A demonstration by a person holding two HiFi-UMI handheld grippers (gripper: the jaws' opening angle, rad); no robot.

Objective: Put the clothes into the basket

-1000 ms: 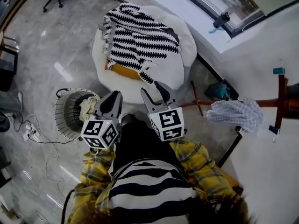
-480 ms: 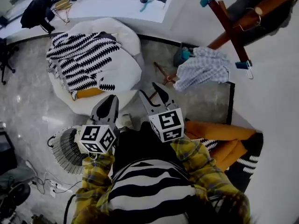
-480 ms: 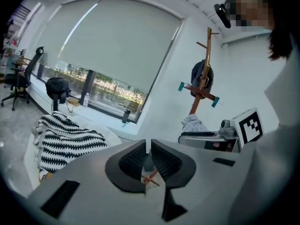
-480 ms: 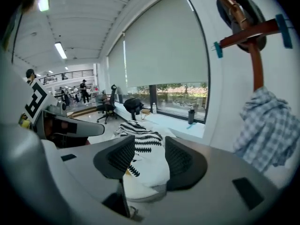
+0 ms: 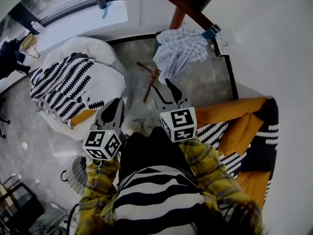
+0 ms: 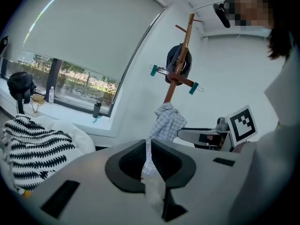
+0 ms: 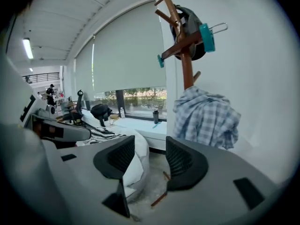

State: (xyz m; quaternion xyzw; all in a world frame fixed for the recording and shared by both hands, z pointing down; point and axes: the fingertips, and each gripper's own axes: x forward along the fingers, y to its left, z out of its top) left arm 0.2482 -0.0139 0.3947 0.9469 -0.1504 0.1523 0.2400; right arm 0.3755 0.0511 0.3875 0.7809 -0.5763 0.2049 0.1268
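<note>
**A:** What does the head view take in?

**B:** It looks steeply down on a person in a yellow plaid sleeve (image 5: 98, 185). They hold smooth grey plastic tongs in each hand above a grey marbled floor (image 5: 205, 87).

**A:** How do the tongs stand?

**B:** The left tongs (image 5: 117, 103) taper to a point. Their ribbed black pads are pressed all but together, with nothing pinched between them. The right tongs (image 5: 164, 86) are spread and empty. Through their gap, the right gripper view shows only the floor and the beanbag beyond.

**A:** Where are the clothes?

**B:** A soft blue-and-white checked shirt (image 5: 181, 50) droops in folds from a wooden coat stand (image 5: 177, 6) at 12 o'clock, well apart from both tongs. A black-and-white leaf-patterned garment (image 5: 61, 84) lies spread over a rounded white beanbag (image 5: 95, 45) at 10 o'clock. An orange cloth (image 5: 234, 126) with black-and-white striped parts lies crumpled on the floor at 3 o'clock.

**A:** And the basket?

**B:** A round wire basket (image 5: 76, 171) stands at 8 o'clock, half hidden behind the left tongs' marker cube. Its contents cannot be made out.
</note>
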